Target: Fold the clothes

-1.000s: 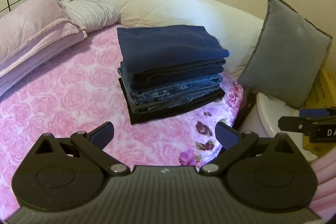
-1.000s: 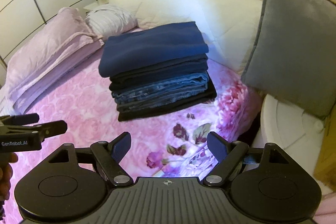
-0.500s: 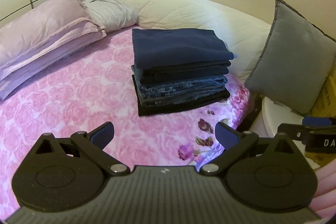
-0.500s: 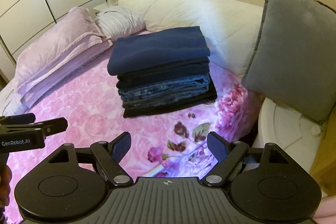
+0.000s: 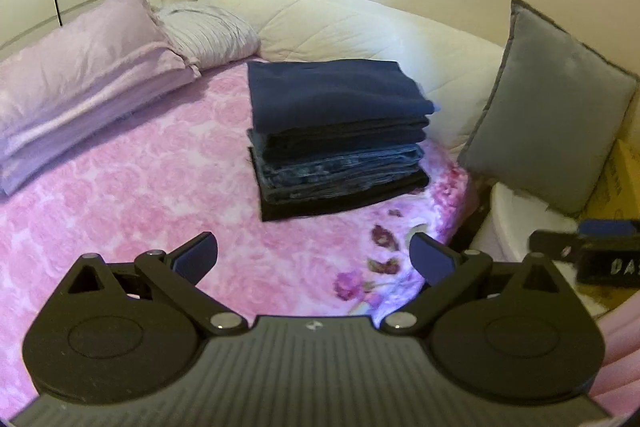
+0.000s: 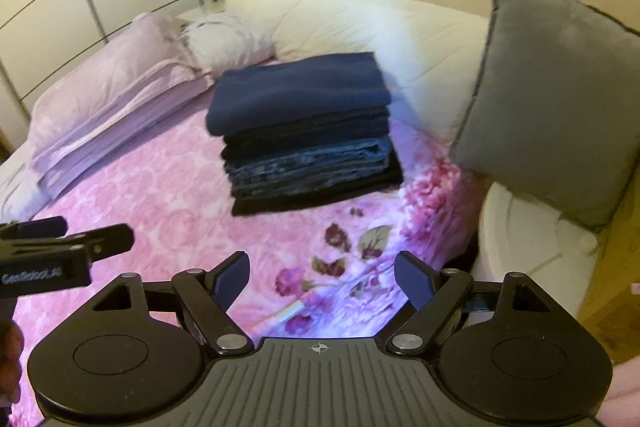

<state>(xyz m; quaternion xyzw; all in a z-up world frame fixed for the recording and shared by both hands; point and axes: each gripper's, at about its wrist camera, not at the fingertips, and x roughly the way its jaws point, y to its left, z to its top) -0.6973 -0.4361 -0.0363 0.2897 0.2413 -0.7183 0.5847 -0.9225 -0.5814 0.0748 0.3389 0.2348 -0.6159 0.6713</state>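
While both my left gripper (image 5: 313, 255) and right gripper (image 6: 322, 279) hang wide and empty, the stack of folded clothes (image 5: 336, 139) sits near the bed (image 5: 140, 195) edge; I judge a careless nudge could topple it.

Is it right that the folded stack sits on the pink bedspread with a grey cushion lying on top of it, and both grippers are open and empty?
Not quite. The grey cushion is not on the stack; it stands propped beside it, as the right wrist view shows. The stack does sit on the pink bedspread, and both the left gripper and right gripper are open and empty.
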